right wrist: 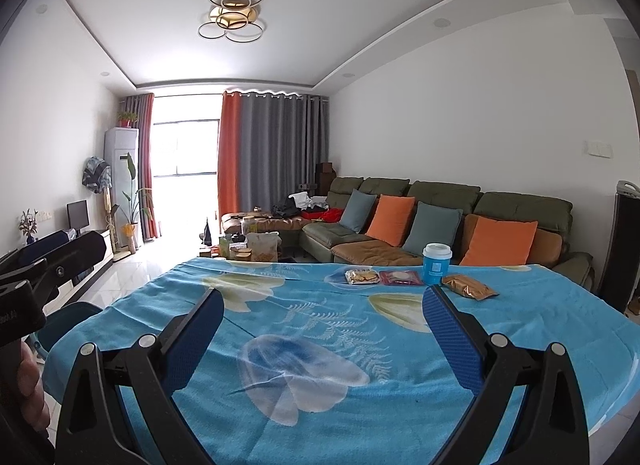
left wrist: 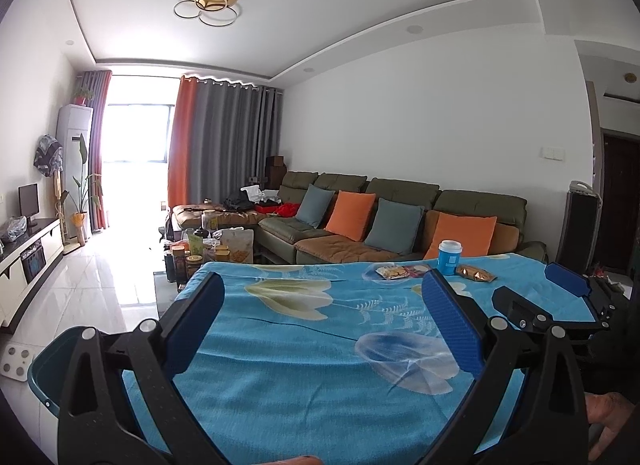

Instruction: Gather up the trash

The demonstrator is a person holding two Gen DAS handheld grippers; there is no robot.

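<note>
Your left gripper (left wrist: 324,285) and right gripper (right wrist: 324,301) were both spread wide, holding nothing, over the blue cloth (right wrist: 320,329). Trash sat at the far edge: cup (right wrist: 437,263), gold wrapper (right wrist: 468,286), two snack packets (right wrist: 362,276).

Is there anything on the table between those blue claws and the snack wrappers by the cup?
No. Both views show only bare blue flowered tablecloth between the open right gripper, the open left gripper, and the wrappers beside the cup.
</note>
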